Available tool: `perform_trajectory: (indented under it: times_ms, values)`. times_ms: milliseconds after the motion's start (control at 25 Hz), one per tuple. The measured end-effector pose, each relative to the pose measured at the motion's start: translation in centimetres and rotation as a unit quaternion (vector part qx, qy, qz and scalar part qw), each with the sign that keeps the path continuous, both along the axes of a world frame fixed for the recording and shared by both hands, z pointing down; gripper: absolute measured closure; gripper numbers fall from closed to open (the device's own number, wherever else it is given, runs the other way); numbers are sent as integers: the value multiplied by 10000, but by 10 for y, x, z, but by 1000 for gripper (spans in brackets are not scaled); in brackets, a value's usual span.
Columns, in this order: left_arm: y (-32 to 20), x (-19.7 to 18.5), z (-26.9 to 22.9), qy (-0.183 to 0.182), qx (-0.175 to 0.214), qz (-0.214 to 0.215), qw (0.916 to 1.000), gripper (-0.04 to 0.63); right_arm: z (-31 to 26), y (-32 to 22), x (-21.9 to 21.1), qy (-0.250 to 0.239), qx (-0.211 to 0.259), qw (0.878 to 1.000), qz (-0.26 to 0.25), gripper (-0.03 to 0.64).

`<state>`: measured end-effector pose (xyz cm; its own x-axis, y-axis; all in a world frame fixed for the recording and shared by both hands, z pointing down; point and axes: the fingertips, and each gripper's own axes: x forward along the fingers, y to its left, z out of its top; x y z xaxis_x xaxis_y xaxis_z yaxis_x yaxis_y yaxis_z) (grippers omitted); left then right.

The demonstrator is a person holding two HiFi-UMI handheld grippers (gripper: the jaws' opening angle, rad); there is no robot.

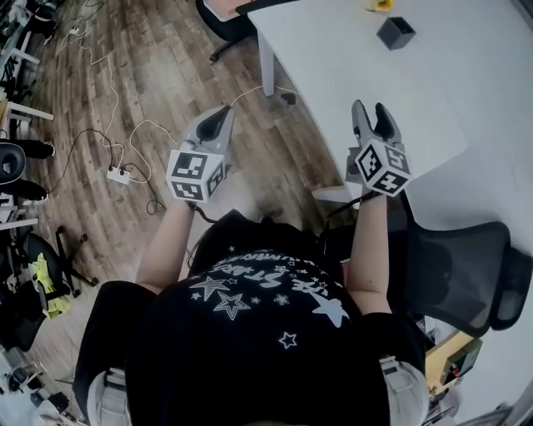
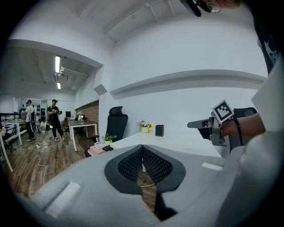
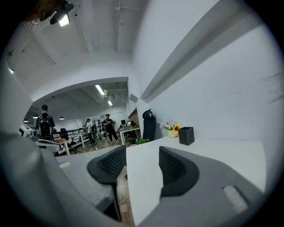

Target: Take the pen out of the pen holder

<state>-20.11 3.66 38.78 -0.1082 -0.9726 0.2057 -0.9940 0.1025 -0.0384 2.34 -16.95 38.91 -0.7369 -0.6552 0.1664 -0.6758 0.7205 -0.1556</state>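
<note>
Wooden floor (image 1: pixel 150 66) is filling the left of the head view, with cables and one power strip (image 1: pixel 118 175) lying on it. One white table (image 1: pixel 350 66) is taking up the upper right, and a black mesh chair (image 1: pixel 466 266) is standing at the lower right, just beside the person.

One black pen holder (image 1: pixel 396 32) is sitting at the top right of the table, next to a yellow flower pot (image 1: pixel 381 5) that the top edge is cutting off. It is lying well apart from both grippers, with nothing standing in the way. Whether a pen is sitting in it is too small to tell.

Left gripper (image 1: pixel 221 116) is hovering over the floor, its fingers pressing together on nothing. Right gripper (image 1: pixel 371 112) is hovering at the table edge, its fingers spreading wide and empty. Three people are showing small at the far left of the right gripper view.
</note>
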Motion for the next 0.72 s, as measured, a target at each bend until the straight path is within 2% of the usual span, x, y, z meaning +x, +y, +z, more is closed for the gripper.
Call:
perform_trajectory:
  times_ms: [440,720]
  values:
    - [-81,6,-10,-78,46,555,9984,584,-5,-54,21,-199,-56,9983,541,380]
    - [-173,5,-1,18,121,1175,9930,584,3,-108,32,-136,-7,9942,1064,380]
